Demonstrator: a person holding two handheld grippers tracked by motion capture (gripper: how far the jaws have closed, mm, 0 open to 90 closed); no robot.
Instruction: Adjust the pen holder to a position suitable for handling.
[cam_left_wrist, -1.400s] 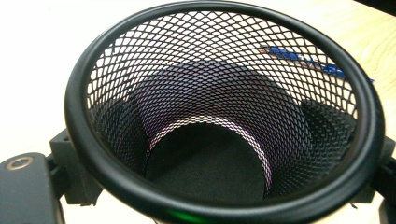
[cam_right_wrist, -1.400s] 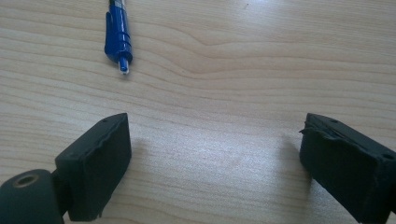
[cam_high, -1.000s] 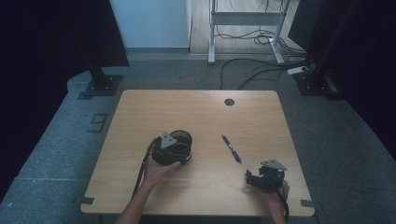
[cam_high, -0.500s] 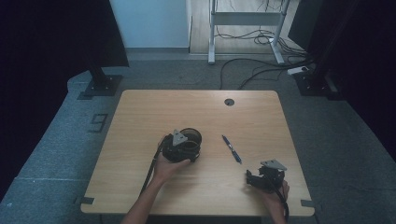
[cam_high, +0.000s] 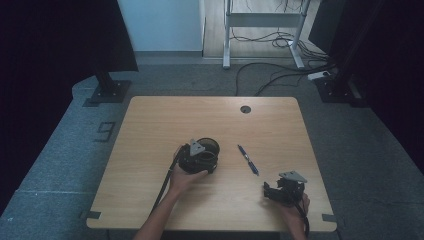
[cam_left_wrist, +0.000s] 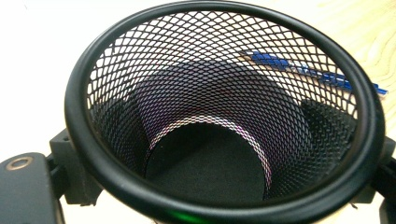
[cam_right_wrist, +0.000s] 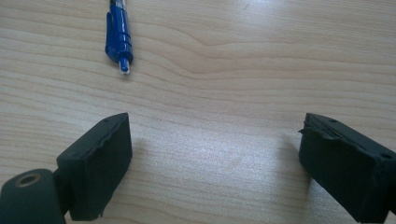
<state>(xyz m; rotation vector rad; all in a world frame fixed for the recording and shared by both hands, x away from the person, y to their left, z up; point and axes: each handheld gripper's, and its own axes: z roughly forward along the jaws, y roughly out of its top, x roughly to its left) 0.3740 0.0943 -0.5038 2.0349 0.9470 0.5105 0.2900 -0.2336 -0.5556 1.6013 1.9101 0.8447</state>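
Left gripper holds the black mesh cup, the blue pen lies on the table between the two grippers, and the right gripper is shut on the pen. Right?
Not quite: the right gripper is open, its jaws apart, the blue pen lying beyond them, as the right gripper view shows.

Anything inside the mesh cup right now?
Nothing shows inside the mesh cup: its dark base and wire wall look bare. The blue pen lies outside on the table, visible through the mesh. The near inner wall is hidden.

The high view looks forward and down on the whole surface (cam_high: 150, 130) from afar. The left gripper view peers close into a mesh cup (cam_left_wrist: 224, 116); the right gripper view skims the wood. All three share the blue pen (cam_high: 248, 159).
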